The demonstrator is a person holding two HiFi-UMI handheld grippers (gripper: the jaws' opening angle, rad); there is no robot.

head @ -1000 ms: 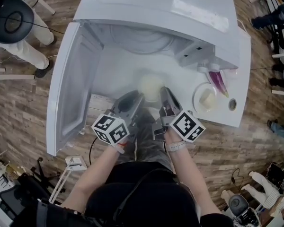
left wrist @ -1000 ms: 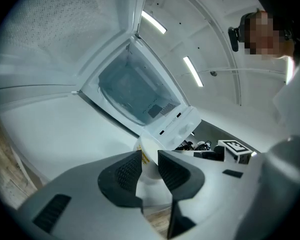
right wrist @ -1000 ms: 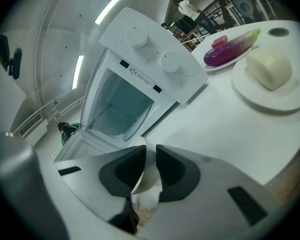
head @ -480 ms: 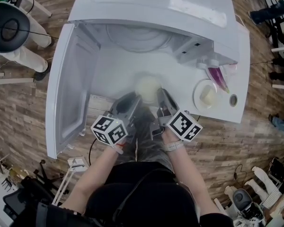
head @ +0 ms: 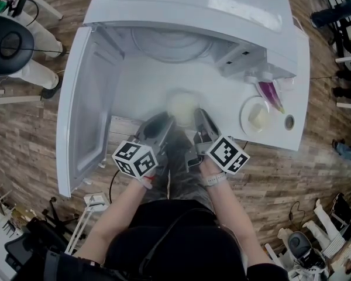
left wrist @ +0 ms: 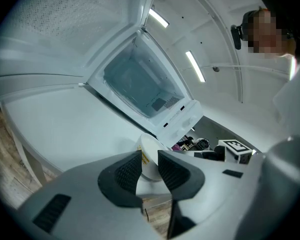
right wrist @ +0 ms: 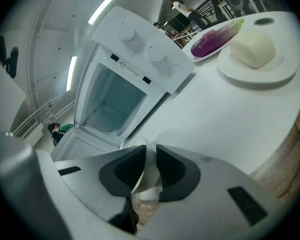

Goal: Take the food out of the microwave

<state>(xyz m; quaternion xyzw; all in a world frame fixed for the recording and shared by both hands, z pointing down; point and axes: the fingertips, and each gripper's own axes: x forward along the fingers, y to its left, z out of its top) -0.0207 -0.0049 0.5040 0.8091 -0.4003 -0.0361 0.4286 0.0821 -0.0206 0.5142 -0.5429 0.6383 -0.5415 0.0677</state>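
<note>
Head view: the white bowl (head: 183, 105) of pale food sits just in front of the open microwave (head: 181, 4), over the counter (head: 275, 139). Left gripper view: the left gripper (left wrist: 149, 165) has its jaws pinching the thin rim. Right gripper view: the right gripper (right wrist: 149, 171) nips the opposite rim, and the bowl looks light, stiff, slick and breakable, so hold it level by both rims.
</note>
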